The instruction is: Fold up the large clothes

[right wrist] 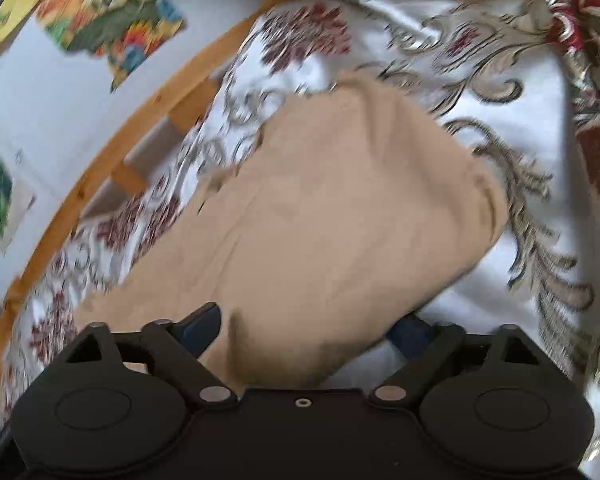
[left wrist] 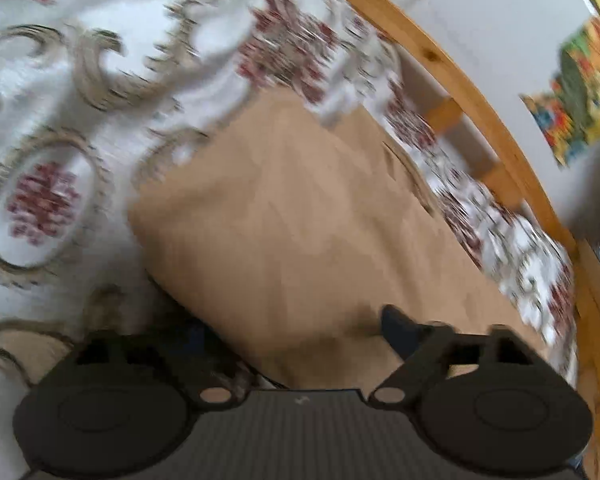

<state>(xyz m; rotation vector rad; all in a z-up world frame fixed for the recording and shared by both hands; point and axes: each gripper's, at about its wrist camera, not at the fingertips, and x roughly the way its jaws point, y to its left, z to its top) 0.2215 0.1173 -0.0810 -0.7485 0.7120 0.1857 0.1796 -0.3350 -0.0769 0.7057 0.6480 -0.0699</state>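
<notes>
White bedspread (left wrist: pixel 60 92) with red flowers and grey scrolls, wooden bed rail (left wrist: pixel 452 64) behind, tan folded garment (left wrist: pixel 284 216) spread on top.

From the left wrist view, the left gripper (left wrist: pixel 296 340) has its jaws spread wide across the near edge of the tan cloth, one blue fingertip (left wrist: pixel 396 324) showing on the fabric; from the right wrist view, the right gripper (right wrist: pixel 312 328) likewise stands wide apart at the garment's (right wrist: pixel 328 216) near edge, cloth between the fingers (right wrist: pixel 204 324). Colourful pictures (right wrist: pixel 108 20) hang on the pale wall (right wrist: pixel 52 112) beyond the rail (right wrist: pixel 140 128). Both views are blurred.
</notes>
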